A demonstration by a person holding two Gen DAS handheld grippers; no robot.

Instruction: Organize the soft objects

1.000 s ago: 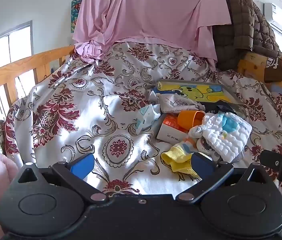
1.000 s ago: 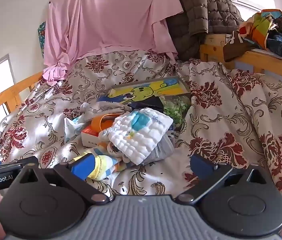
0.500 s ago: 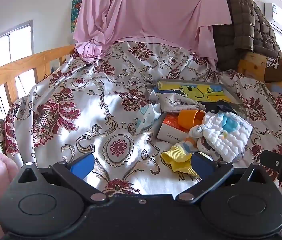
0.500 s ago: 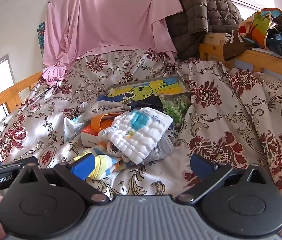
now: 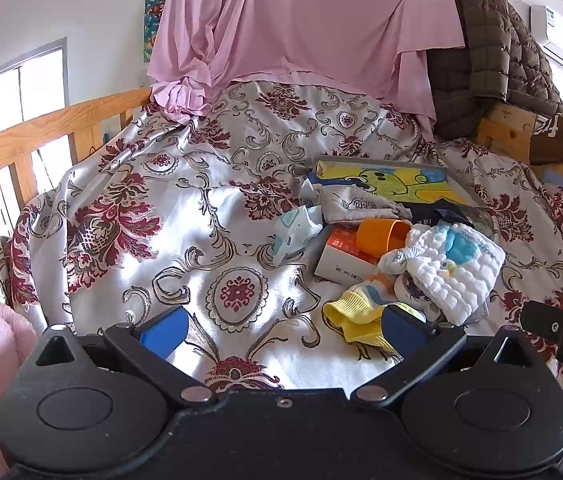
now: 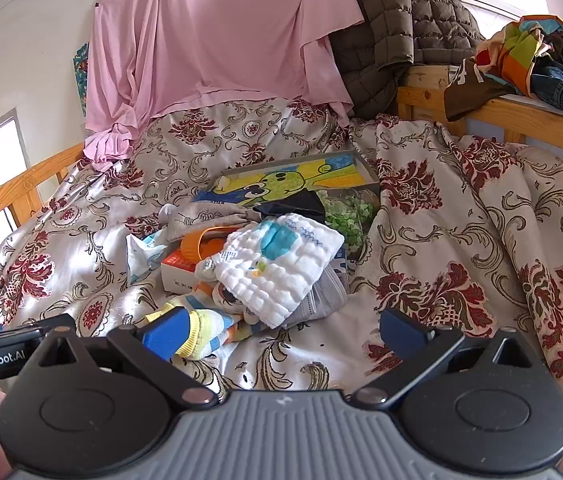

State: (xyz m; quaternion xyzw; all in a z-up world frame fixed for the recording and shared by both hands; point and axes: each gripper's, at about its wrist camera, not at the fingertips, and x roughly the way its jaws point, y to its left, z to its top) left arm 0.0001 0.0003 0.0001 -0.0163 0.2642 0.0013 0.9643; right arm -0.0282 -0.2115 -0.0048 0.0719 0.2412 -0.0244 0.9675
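A: What does the left wrist camera show?

B: The left gripper point(image 5: 283, 326) has its jaws released, wide apart, with nothing between them. It hangs over a flowered bedspread point(image 5: 185, 216). The soft things lie in a pile ahead and to the right: a yellow sock point(image 5: 355, 312) just beside the right blue fingertip, a white quilted cloth point(image 5: 455, 266) behind it, a grey cloth point(image 5: 355, 208) further back. An orange cup point(image 5: 379, 234) lies on its side on a small box point(image 5: 339, 258).

A: And the right wrist camera?

B: The right gripper point(image 6: 281, 330) is also released and holds nothing. Here the pile is ahead and to the left. The sock point(image 6: 201, 332) is beside the left fingertip; I cannot tell if they touch. The white cloth point(image 6: 281, 268) lies on top of the pile, in front of a picture book point(image 6: 289, 182).
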